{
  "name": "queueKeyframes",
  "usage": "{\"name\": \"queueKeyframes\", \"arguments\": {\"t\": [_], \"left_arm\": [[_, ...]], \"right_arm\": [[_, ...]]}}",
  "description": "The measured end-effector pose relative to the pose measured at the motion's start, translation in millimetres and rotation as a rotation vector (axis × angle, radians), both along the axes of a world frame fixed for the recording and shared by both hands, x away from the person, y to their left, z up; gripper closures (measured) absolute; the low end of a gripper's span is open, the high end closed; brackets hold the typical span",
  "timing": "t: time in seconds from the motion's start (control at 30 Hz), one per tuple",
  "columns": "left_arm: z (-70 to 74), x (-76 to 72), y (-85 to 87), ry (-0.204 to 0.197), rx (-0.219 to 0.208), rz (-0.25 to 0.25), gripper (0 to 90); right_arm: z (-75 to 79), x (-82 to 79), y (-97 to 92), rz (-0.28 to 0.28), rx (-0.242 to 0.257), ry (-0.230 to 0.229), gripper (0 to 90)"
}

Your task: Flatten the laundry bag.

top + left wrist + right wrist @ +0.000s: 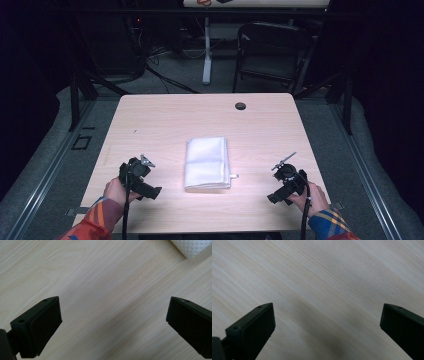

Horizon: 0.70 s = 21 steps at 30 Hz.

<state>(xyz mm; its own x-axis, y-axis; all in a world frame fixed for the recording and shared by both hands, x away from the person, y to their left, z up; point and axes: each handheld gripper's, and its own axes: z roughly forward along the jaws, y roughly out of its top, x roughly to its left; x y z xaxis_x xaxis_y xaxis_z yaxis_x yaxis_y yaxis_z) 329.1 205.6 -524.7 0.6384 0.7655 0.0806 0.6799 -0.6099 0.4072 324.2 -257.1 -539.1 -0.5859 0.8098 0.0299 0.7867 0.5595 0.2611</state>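
A folded white towel lies flat in the middle of the light wooden table. My left gripper rests near the table's front left, a hand's width left of the towel, open with nothing between its jaws. One corner of the towel shows at the top right of the left gripper view, beyond the left gripper. My right gripper sits near the front right, apart from the towel, also open and empty. Bare wood lies under the right gripper in its own view.
A small dark round grommet sits near the table's far edge. Behind the table stand a folding chair and a white table leg with cables on the floor. Dark frame posts flank the table on both sides.
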Motion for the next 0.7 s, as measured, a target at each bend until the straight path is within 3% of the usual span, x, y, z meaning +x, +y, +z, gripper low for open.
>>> {"name": "queueKeyframes", "arguments": {"t": [0.37,0.47,0.53,0.7], "left_arm": [[5.2,-1.3,-2.9,-0.010,-0.028,-0.012,0.1],[8.3,-0.8,-5.7,-0.021,-0.043,-0.026,0.2],[10.3,-1.4,-10.6,-0.027,-0.052,-0.046,0.2],[11.6,-0.2,-20.3,-0.029,-0.065,-0.071,0.2]], "right_arm": [[2.4,-1.8,3.6,0.010,-0.007,-0.001,0.0],[3.3,-2.1,4.7,0.010,0.008,-0.013,0.0],[3.3,-2.3,5.1,0.003,0.050,-0.017,0.0],[4.1,-1.0,8.5,0.025,0.068,-0.011,0.0]]}}
